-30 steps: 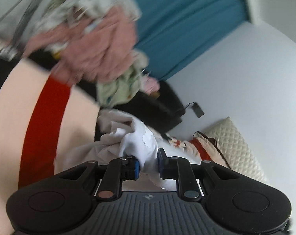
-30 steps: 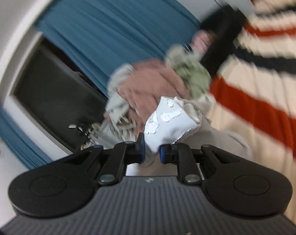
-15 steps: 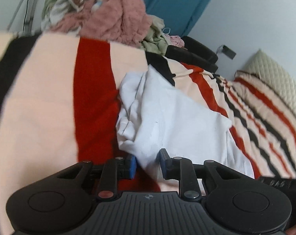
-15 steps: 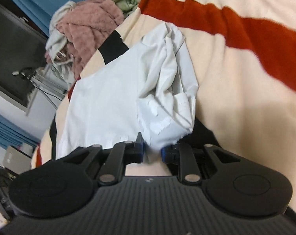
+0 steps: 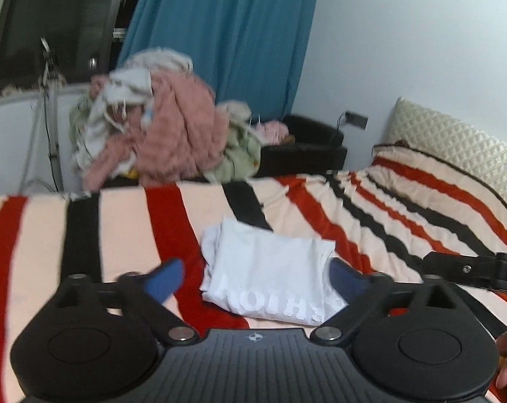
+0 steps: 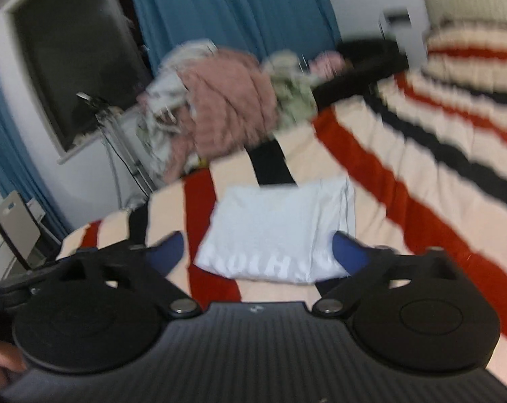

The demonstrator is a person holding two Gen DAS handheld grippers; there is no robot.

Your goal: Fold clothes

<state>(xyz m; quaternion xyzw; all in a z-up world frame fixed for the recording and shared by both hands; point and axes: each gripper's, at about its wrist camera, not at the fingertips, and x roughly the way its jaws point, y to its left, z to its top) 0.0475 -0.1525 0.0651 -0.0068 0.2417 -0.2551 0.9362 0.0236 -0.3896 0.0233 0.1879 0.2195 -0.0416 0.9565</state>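
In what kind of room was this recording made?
Most likely a bedroom in a home. A bed with a striped blanket and a quilted pillow fills the view, a folded white T-shirt lies on it, and a pile of unfolded clothes waits before a blue curtain.

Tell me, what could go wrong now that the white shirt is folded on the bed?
The white shirt lies folded on the striped blanket, and both claws, left and right, are open around it. Moving away, a fingertip close to its edge might snag the cloth and undo the fold. The soft blanket may also let it sag. Behind, the heap of clothes looks piled high, so pulling out the next piece could topple it.
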